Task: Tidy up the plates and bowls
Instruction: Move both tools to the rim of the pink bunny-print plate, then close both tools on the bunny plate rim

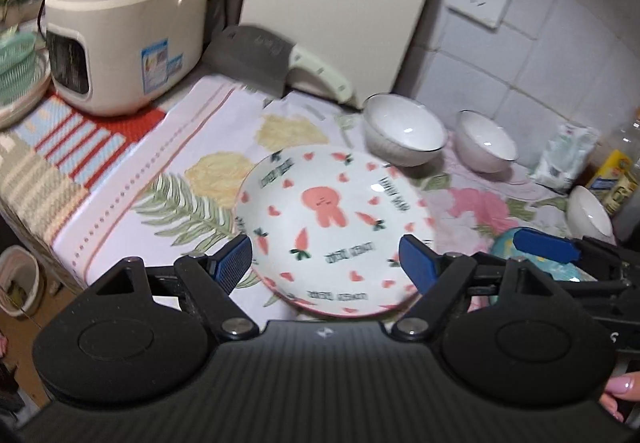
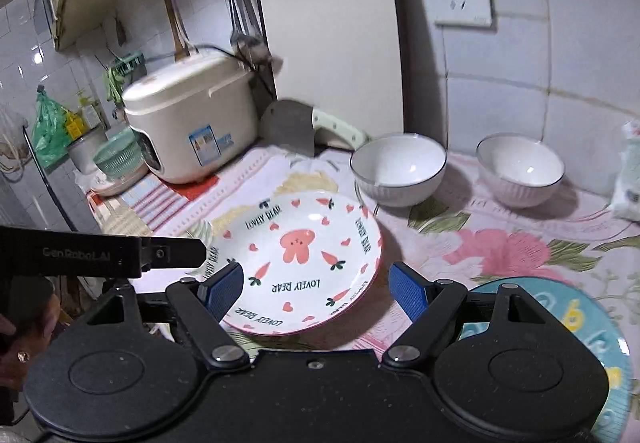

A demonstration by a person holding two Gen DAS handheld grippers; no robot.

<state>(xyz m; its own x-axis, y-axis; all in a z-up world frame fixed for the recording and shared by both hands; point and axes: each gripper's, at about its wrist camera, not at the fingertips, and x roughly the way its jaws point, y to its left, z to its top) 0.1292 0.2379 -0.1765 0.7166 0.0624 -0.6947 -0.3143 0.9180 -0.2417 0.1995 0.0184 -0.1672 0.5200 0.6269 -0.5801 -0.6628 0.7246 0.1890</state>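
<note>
I am looking at the rabbit-print plate [image 1: 332, 227] lying flat on the flowered cloth [image 1: 152, 179] that is covering the worktop, and I am taking it as my landmark. My left tool [image 1: 325, 257] is hanging over its near rim with jaws released and nothing between them; my right tool [image 2: 316, 289] is likewise standing released, over the plate's near right edge. Behind the plate, two white bowls [image 2: 398, 169] [image 2: 520, 169] are sitting apart from each other near the tiled wall. Right of the plate, a blue plate [image 2: 592, 327] is lying partly under my right tool. Behind the plate to the left, a rice cooker [image 2: 192, 123] is standing, and a cleaver [image 2: 292, 127] is leaning by an upright cutting board [image 2: 332, 43].
</note>
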